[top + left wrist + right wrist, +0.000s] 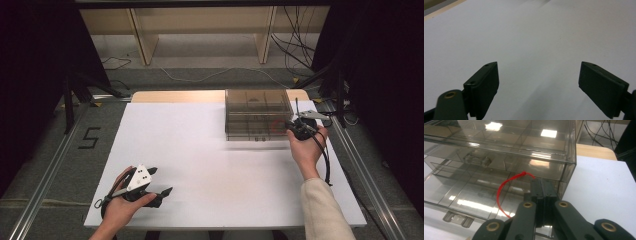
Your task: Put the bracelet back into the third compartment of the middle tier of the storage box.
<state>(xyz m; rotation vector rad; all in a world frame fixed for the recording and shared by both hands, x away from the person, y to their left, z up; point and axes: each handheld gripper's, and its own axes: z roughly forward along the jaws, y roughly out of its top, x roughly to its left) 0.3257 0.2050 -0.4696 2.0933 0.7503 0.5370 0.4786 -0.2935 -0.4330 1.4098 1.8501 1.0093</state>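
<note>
A smoky clear plastic drawer box [257, 112] stands at the back right of the white table [200, 165]. My right gripper [291, 126] is at its front right corner. In the right gripper view its jaws are pressed together [541, 181] on a thin red cord [499, 195]. The cord has a knot by the jaw tips and curves down over the lower drawer [469, 197], which stands pulled out a little. My left gripper [161, 181] rests at the table's front left, open, with bare table between its jaws [539, 75].
The box's upper drawer has a clear handle [476, 160], and the lower one has a handle [456, 219] at its front edge. Loose cables [295, 45] lie on the floor behind the table. Metal rails [45, 175] run along both sides.
</note>
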